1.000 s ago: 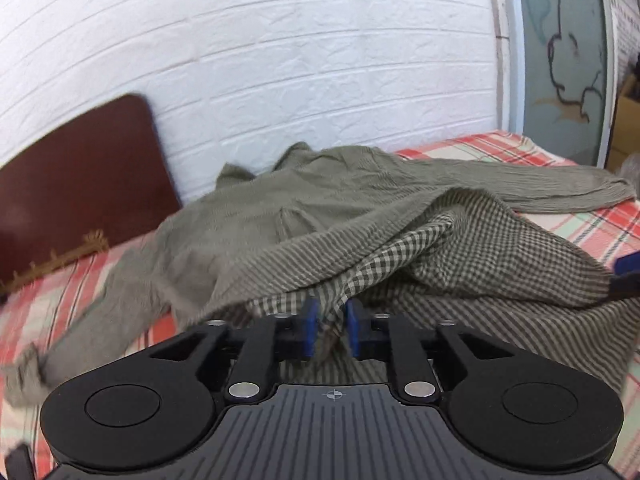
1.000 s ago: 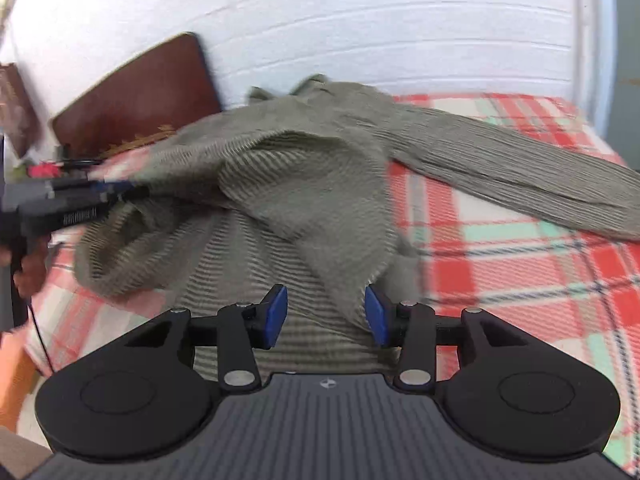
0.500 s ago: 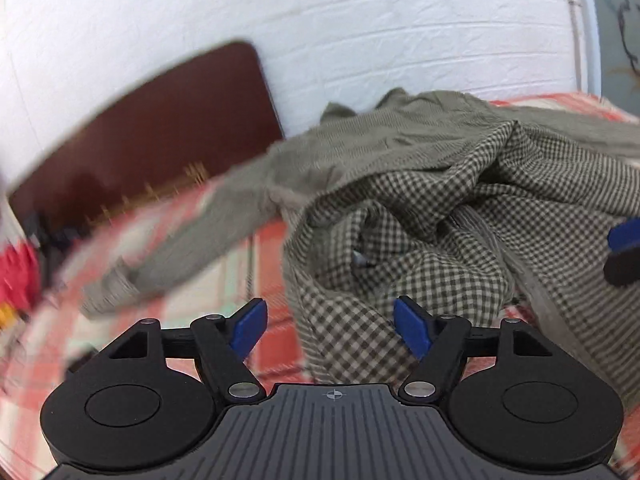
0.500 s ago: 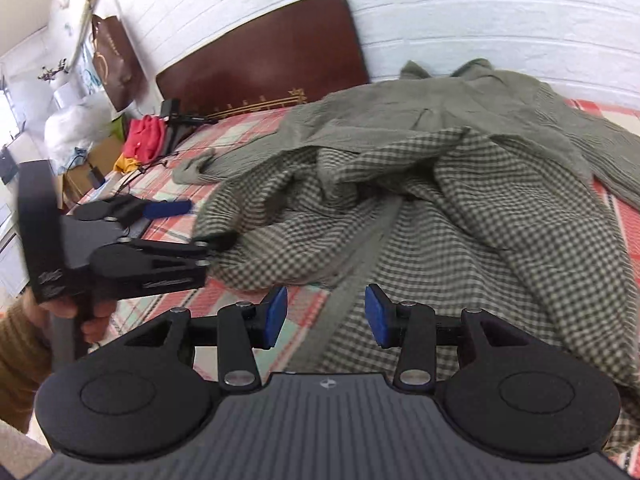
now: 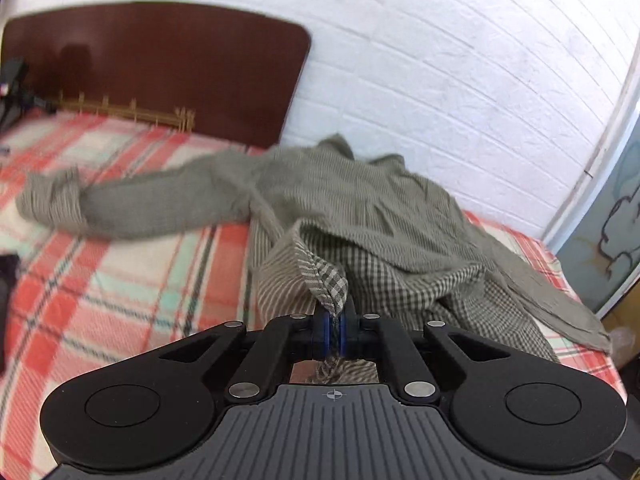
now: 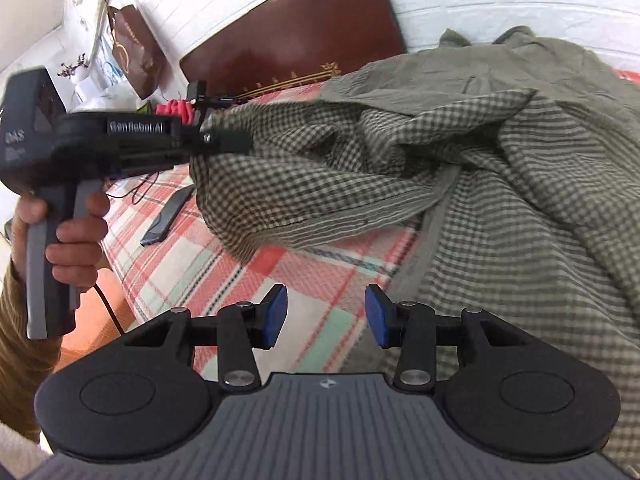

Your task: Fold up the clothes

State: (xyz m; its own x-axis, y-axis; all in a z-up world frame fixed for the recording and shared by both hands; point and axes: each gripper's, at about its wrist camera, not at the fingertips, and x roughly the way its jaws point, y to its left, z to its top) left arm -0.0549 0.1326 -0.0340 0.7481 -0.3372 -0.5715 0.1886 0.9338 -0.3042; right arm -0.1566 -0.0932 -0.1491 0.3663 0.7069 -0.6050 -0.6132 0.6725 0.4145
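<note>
My left gripper is clamping a checked hem of the olive shirt (its jaws having just snapped closed) above the plaid bedspread, while my right gripper is hovering half-open, gripping nothing, beside the fabric.

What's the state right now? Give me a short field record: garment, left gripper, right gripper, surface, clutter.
garment: checked shirt, crumpled, unfolded, one sleeve stretched toward the headboard
left gripper: jaws have just been closing, now shut on a shirt edge, lifting it
right gripper: open, nothing between the pads, above the bedspread beside the shirt's front edge
surface: red plaid bedspread
clutter: dark phone on the bedspread near the left gripper
</note>
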